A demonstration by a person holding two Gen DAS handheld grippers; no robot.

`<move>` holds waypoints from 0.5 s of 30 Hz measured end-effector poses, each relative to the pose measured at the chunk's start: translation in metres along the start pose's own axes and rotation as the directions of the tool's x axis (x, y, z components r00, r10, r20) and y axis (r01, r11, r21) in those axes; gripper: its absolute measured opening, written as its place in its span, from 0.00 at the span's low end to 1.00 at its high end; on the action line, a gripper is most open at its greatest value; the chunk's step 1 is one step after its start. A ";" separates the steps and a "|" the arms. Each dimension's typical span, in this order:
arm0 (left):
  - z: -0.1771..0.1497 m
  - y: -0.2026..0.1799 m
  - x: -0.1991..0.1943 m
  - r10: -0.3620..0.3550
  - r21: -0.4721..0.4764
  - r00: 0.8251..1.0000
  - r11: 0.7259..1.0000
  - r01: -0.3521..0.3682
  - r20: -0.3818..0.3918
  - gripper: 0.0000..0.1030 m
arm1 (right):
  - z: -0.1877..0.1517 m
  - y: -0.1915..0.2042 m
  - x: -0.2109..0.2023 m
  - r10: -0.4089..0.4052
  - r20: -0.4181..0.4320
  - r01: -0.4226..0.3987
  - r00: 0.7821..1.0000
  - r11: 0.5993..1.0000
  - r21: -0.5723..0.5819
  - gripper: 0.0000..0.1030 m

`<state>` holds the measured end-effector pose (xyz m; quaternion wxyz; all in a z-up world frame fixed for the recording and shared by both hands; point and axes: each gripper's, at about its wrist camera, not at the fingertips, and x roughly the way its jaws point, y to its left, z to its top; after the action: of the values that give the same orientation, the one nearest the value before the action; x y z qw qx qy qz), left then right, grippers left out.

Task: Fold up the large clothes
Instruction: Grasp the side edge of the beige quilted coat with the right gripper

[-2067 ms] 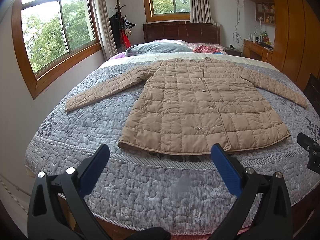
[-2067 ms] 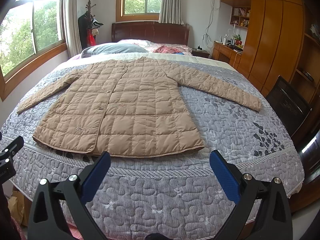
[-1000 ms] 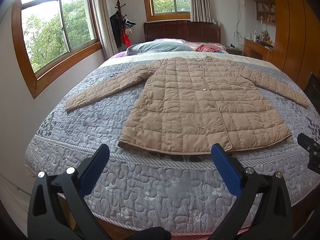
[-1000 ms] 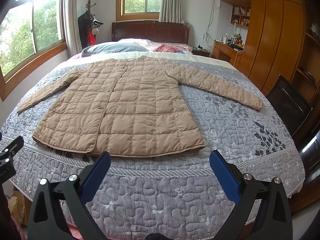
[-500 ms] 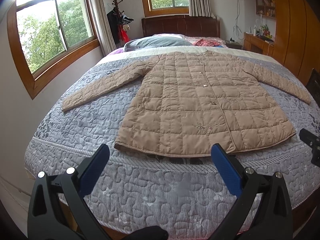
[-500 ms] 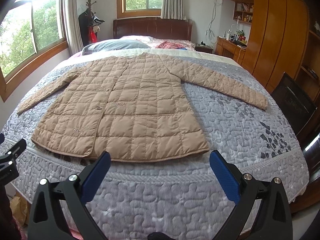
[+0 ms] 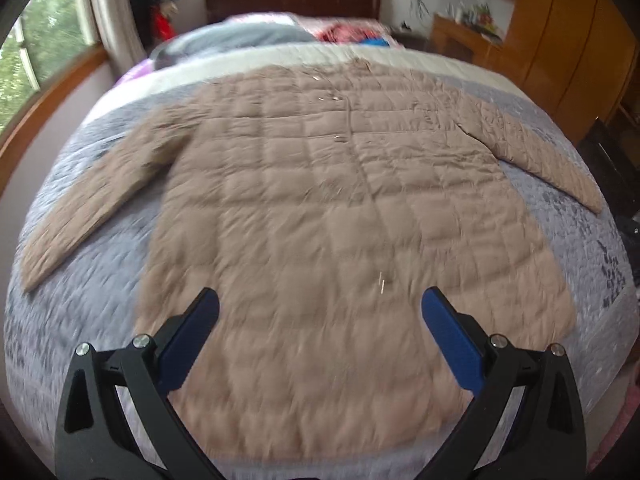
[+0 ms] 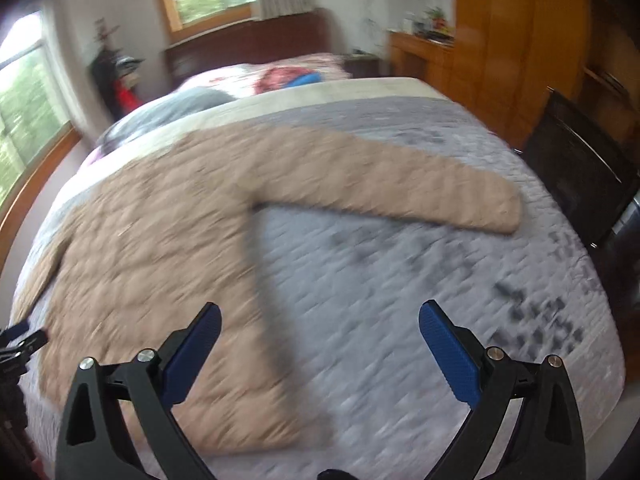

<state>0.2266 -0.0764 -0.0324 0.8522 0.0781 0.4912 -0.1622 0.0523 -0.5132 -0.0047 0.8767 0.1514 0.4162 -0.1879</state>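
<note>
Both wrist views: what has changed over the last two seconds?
Both grippers have pushed forward over the bed: the left gripper now hangs above the coat hem, the right gripper swung toward the right sleeve. Jaws remain open, empty. The coat lies flat, unmoved.

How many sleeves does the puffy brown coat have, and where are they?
2. One sleeve stretches toward the window side of the bed, and the other sleeve reaches toward the wooden wardrobe side. Both lie flat on the grey quilt, none hidden.
</note>
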 end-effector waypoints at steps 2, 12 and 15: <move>0.032 -0.008 0.024 -0.038 0.007 0.999 0.999 0.038 -0.036 0.97 | 0.025 -0.035 0.020 -0.023 -0.018 0.025 1.000 0.997 0.069 0.96; 0.140 -0.041 0.133 -0.078 -0.012 0.990 0.997 0.077 -0.120 0.97 | 0.105 -0.187 0.119 -0.064 -0.145 0.098 0.987 0.966 0.238 0.96; 0.157 -0.041 0.159 -0.097 -0.060 0.985 0.994 0.089 -0.143 0.97 | 0.109 -0.215 0.143 -0.045 -0.186 0.091 0.982 0.965 0.246 0.96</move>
<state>0.4138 -0.1928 -0.0890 0.8073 0.0439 0.5596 -0.1822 0.1113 -0.7780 -0.0738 0.8022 0.2639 0.4709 -0.2550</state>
